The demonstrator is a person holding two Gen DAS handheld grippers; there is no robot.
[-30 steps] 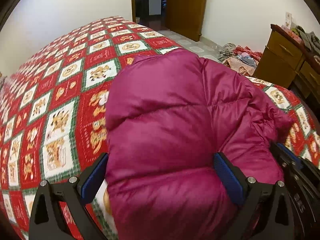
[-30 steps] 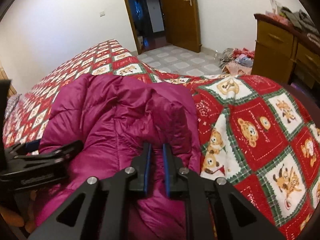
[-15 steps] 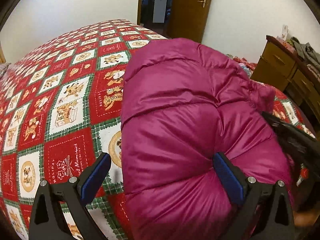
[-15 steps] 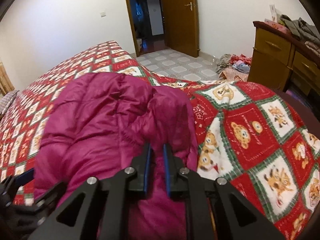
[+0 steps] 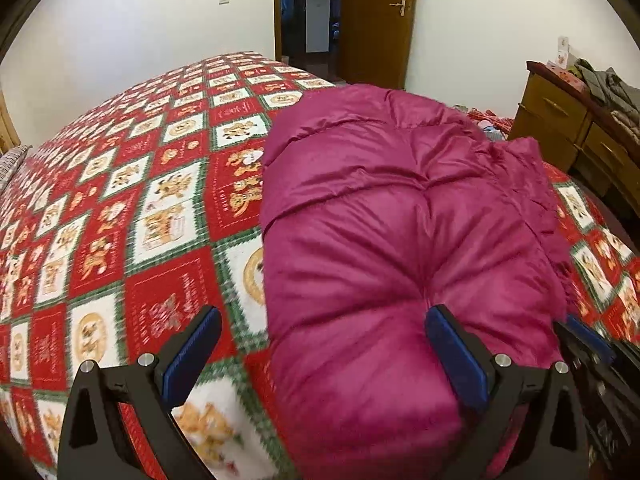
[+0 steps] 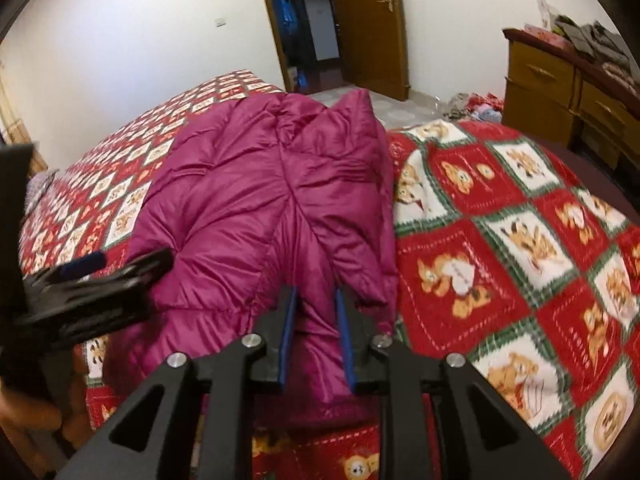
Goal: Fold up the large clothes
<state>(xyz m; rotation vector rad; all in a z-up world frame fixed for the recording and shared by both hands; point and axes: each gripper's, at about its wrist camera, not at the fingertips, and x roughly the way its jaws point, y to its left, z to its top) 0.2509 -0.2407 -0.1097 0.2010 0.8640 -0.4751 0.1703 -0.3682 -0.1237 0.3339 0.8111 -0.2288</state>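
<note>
Since the earlier frames, the right gripper [image 6: 316,340] has parted its jaws from nearly together to a narrow gap, a ridge of the magenta down jacket [image 5: 400,240] lying loosely between the blue pads [image 6: 289,332]; whether they press it cannot be told. The left gripper [image 5: 324,352] keeps its jaws wide apart: its right pad rests against the jacket's near bulge, its left pad hangs over the bedspread [image 5: 120,208], clear of the cloth. The jacket lies bunched on the bed's near right part, puffed quilting uppermost, one edge raised in two peaks at its far end [image 6: 352,108].

Bedspread squares are red and white with bear figures; small lettering shows on some red squares but is too blurred to read. A red ornament hangs on the wooden door [image 5: 376,20]. A wooden dresser [image 6: 560,88] at right carries heaped clothes on top; more clothes [image 6: 476,108] lie in a pile on the floor beside it.
</note>
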